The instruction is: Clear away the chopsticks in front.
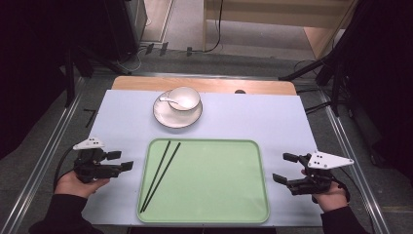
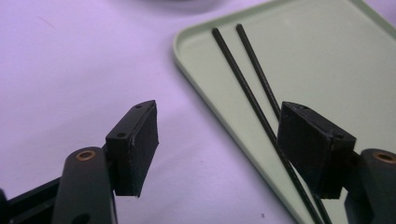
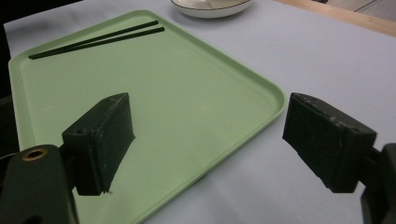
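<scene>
A pale green tray [image 1: 214,195] lies at the near middle of the table, with two black chopsticks [image 1: 160,173] lying on its left side. Behind it a white bowl [image 1: 185,99] with a white spoon [image 1: 169,100] in it sits on a white saucer [image 1: 168,118]. My left gripper [image 1: 120,161] hovers open just left of the tray, nothing between its jaws; its view shows the chopsticks [image 2: 254,100] and tray rim [image 2: 205,81]. My right gripper [image 1: 286,168] is open just right of the tray, facing the tray's corner [image 3: 275,95], the chopsticks [image 3: 100,38] and saucer [image 3: 210,10] beyond.
A white mat [image 1: 272,122] covers the wooden table [image 1: 214,85]. Metal rails [image 1: 44,161] run along both sides. Dark stands and cables [image 1: 316,68] occupy the floor behind the table.
</scene>
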Tool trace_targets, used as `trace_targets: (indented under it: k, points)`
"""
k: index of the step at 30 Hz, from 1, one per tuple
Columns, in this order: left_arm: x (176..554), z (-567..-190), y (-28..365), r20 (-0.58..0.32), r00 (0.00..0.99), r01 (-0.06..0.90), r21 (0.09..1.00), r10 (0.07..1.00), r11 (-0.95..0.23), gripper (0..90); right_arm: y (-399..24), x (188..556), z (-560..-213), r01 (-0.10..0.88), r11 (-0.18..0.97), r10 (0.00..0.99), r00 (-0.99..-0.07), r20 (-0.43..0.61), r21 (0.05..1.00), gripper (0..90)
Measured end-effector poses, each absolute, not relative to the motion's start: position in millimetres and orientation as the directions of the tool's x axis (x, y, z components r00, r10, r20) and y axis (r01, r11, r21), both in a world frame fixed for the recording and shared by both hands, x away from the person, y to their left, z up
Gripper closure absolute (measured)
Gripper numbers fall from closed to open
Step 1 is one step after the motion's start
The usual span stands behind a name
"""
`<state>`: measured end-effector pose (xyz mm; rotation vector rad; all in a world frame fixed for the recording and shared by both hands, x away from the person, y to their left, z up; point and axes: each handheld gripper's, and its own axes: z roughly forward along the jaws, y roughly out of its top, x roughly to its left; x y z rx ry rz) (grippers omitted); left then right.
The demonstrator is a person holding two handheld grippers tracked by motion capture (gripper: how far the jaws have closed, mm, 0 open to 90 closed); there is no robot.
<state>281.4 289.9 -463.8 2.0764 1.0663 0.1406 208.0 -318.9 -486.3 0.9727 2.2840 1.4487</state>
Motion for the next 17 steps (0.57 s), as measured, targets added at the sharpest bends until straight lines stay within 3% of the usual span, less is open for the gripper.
trace_targets:
  k: [9,17]
  points:
    - [278,-466,310,-0.162,0.642,0.586,0.734,0.749,-0.344,27.1,-319,208,-486,0.396,0.272,0.660,-0.740,0.130,0.877,16.8]
    - [279,-468,310,-0.171,0.628,0.604,0.723,0.759,-0.336,26.2,-319,208,-486,0.398,0.272,0.657,-0.742,0.133,0.876,17.7]
